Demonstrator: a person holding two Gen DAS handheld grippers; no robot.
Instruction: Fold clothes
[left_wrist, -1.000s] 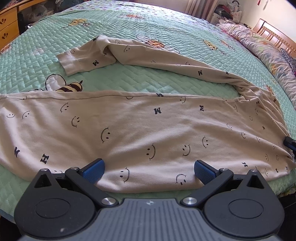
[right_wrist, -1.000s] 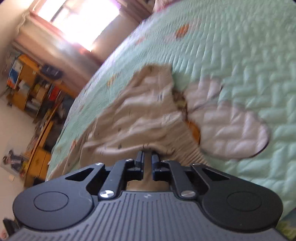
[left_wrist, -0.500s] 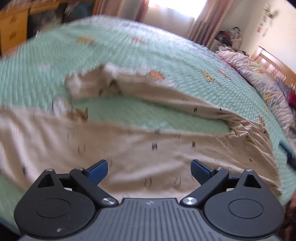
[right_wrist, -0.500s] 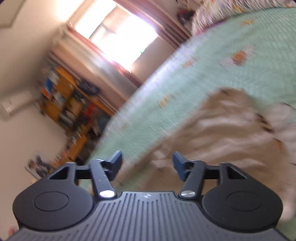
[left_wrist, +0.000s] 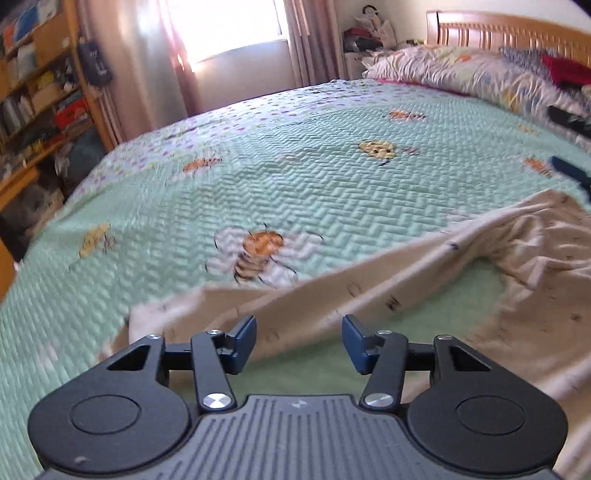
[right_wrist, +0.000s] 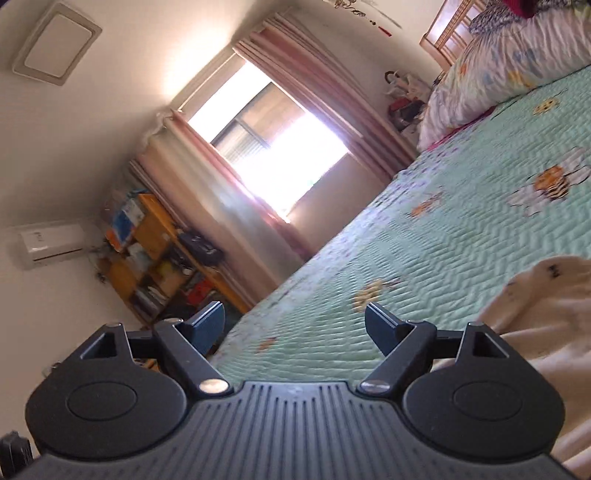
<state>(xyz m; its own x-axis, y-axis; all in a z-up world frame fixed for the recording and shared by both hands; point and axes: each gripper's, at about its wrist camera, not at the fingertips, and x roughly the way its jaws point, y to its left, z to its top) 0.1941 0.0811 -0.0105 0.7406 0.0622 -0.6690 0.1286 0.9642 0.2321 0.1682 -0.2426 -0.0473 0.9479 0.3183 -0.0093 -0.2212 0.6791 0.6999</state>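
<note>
2 hand-held grippers: left (left_wrist: 299, 343), right (right_wrist: 294, 325), 2 fingers ea. 1 beige garment (left_wrist: 424, 280). 1 bed (left_wrist: 295, 192), 1 quilt w/ approx. 7 bee/bug prints in left view, too blurry for exact count. 1 window (right_wrist: 273, 158). 1 AC unit (right_wrist: 51, 243). 1 bookshelf (right_wrist: 155, 258).

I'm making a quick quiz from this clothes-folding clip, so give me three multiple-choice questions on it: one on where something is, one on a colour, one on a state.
1. Where does the beige garment lie?
A. on the green quilt
B. on the bookshelf
C. on the pillow

2. What colour are the pads on the left tongs?
A. red
B. blue
C. white

3. How do the right tongs stand?
A. shut on the garment
B. shut on nothing
C. open, holding nothing

Answers:
1 A, the cloth is spread over the green quilt.
2 B, both pads show dark blue.
3 C, the fingers stand wide apart with only quilt and room seen between them.
</note>
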